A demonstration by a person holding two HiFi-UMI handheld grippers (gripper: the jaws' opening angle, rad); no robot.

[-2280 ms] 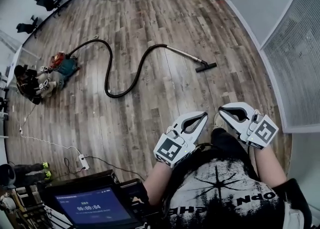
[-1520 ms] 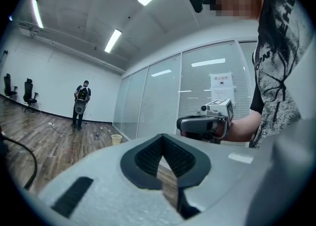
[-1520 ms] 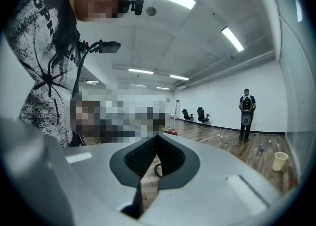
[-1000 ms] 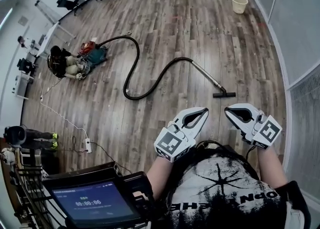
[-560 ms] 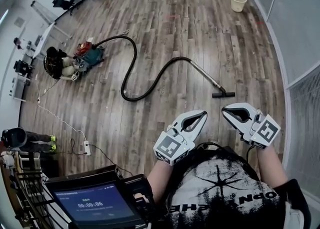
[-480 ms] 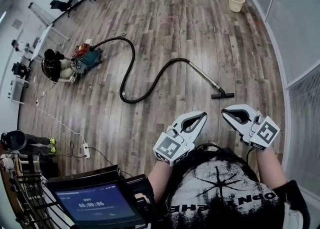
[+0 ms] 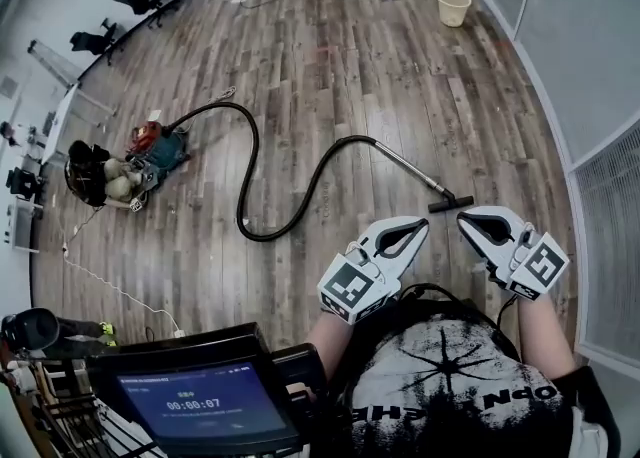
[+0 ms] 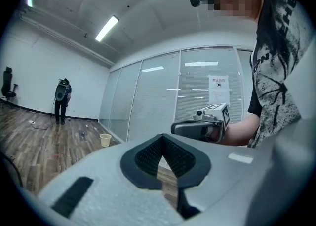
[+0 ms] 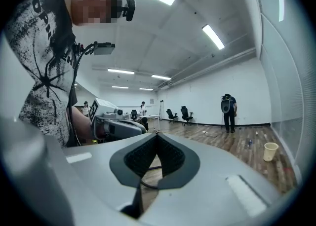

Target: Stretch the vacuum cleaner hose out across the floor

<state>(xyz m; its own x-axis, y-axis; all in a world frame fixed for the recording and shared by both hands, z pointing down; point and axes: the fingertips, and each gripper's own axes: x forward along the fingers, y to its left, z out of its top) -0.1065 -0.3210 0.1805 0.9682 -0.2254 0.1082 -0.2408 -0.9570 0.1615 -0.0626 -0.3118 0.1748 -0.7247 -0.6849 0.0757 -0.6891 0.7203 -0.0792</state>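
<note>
Black vacuum hose (image 7: pixel 265 238) lying in an S-curve on grey wood-plank floor (image 7: pixel 400 76).
Lower-left screen (image 7: pixel 205 404) reads 00:00:07; hose runs from canister vacuum (image 7: pixel 160 149) to metal wand (image 7: pixel 410 168); white plastic left gripper (image 7: pixel 418 228) and right gripper (image 7: pixel 468 218) are clenched, empty.

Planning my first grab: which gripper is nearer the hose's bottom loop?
Left. The left gripper hangs right of the hose loop; the right gripper is farther right, near the floor nozzle.
</note>
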